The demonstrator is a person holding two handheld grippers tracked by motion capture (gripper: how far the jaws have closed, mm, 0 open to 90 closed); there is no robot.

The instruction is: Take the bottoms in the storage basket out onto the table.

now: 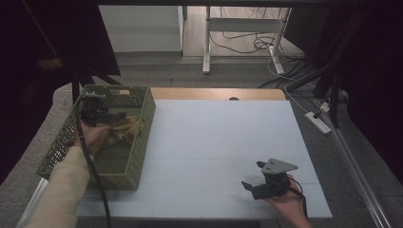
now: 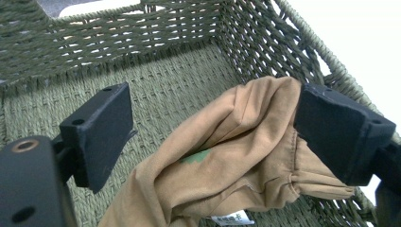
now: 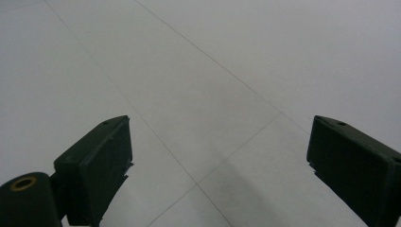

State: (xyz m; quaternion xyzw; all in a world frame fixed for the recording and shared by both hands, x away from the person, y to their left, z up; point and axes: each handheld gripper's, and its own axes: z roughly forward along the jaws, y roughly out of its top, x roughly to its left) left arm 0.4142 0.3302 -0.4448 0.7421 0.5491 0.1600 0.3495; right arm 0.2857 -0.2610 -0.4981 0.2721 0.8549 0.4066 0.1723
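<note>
Reaching into the green woven rectangular basket (image 1: pixel 138 156) at the left edge of the white tabletop (image 1: pixel 214 137), the left tongs (image 1: pixel 113 115) are held with jaws spread wide, nothing pinched. A crumpled tan cloth (image 2: pixel 227 156) with a small green mark is seen lying on the basket floor between those jaws, its bunched edge touching one of them. Well apart, near the front right of the tabletop, the right tongs (image 1: pixel 253 175) are held just above the bare surface, jaws likewise spread and empty.
</note>
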